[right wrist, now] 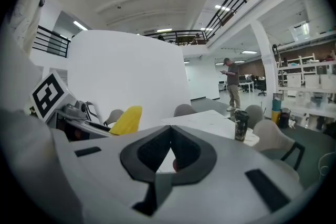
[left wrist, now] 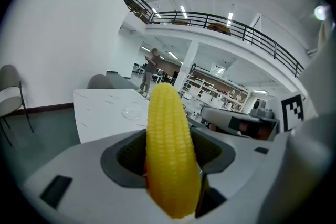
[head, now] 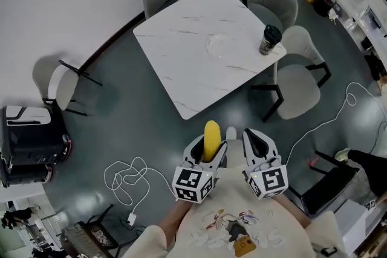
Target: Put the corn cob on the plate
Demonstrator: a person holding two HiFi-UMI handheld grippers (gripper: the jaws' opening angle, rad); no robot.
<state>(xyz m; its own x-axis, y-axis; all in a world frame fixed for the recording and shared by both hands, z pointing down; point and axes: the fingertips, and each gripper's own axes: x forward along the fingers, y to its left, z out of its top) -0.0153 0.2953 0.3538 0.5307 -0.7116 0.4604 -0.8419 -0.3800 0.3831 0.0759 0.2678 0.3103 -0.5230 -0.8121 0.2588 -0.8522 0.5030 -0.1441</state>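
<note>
1. Head view: shows the left claw (head: pixel 207 151) clamped on the corn cob (head: pixel 211 137), held low and close to the body, with the right claw (head: pixel 260 145) just beside it.
   - Puts the desk (head: pixel 181 63) well ahead of both claws, with a clear plate (head: pixel 221 45) near its middle and a dark cup (head: pixel 269 39) by its right corner.
   - Has the cob's long axis pointing forward, roughly toward the plate.

2. Left gripper view: confirms the grip, with both jaws pressed on the lower part of the corn cob (left wrist: pixel 169 149) and most of its length sticking out past the tips.
   - Places the plate (left wrist: pixel 131 112) far off on the desk (left wrist: pixel 100 113), a little left of the cob's line.

3. Right gripper view: shows the jaws drawn together with nothing between them.
   - Catches the yellow end of the corn cob (right wrist: pixel 127 119) off to the left.
   - Finds the cup (right wrist: pixel 241 124) on the desk (right wrist: pixel 210 120) ahead and to the right; the plate is too faint to pick out here.

4. Judgement: leaves the placing not yet done.
   - Probably calls for carrying the cob straight ahead and slightly left, over the near desk edge, then tipping it flat onto the plate.
   - Falls to the left claw alone, since the cob already sits in it.
</note>
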